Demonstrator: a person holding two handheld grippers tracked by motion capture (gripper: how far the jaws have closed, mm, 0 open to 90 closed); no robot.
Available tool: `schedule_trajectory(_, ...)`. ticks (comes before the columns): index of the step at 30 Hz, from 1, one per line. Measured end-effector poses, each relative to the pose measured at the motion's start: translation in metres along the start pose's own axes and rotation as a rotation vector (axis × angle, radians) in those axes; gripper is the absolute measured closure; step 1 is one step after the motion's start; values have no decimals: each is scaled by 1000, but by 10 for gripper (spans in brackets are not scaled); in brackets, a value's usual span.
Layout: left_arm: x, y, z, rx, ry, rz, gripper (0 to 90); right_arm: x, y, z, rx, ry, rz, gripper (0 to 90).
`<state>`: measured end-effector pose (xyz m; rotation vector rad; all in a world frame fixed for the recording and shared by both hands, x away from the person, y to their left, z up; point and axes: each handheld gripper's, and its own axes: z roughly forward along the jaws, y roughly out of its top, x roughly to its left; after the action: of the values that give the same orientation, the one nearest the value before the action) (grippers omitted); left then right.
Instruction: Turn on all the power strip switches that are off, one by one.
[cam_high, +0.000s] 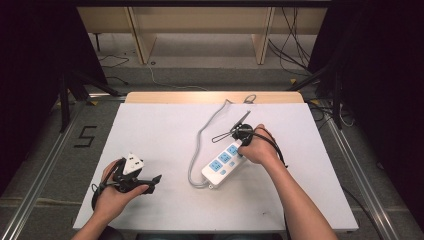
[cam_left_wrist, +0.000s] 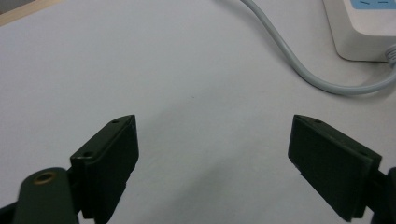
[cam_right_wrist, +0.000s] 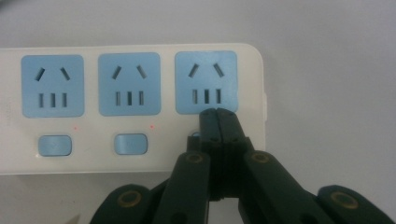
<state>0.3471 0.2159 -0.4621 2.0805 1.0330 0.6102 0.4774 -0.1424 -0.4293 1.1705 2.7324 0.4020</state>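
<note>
A white power strip (cam_high: 223, 163) with three blue sockets lies slantwise at the table's middle. Its grey cable (cam_high: 198, 141) loops toward the far edge. My right gripper (cam_high: 241, 144) is shut, and in the right gripper view its closed tips (cam_right_wrist: 218, 115) rest on the strip (cam_right_wrist: 140, 51) just below the rightmost socket (cam_right_wrist: 206, 82), hiding what lies under them. Two blue switches (cam_right_wrist: 55, 145) sit below the other sockets, each with a small red dot above it. My left gripper (cam_high: 152, 184) hovers at the near left, open, with bare table between its fingers (cam_left_wrist: 109, 158).
The left gripper view has the strip's end (cam_left_wrist: 359, 32) and the grey cable (cam_left_wrist: 285, 56) ahead at upper right. The white table (cam_high: 150, 130) ends at a wooden far edge. A "5" mark (cam_high: 86, 136) is on the floor at left, and loose cables lie at back right.
</note>
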Motion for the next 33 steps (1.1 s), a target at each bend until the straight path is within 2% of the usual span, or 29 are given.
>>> schedule_trajectory(6, -1, 0, 0, -1, -1, 1, 159, 1, 0, 1, 10, -6, 4, 900)
schedule_trajectory(19, 0, 0, 1, 5, -4, 2, 160, 0, -1, 1, -7, 0, -5, 900)
schedule_trajectory(29, 0, 0, 1, 10, -4, 6, 159, -2, -5, -1, -25, 0, 16, 900)
schedule_trajectory(33, 0, -1, 1, 11, -5, 5, 160, -3, -5, -5, -51, -1, 13, 900)
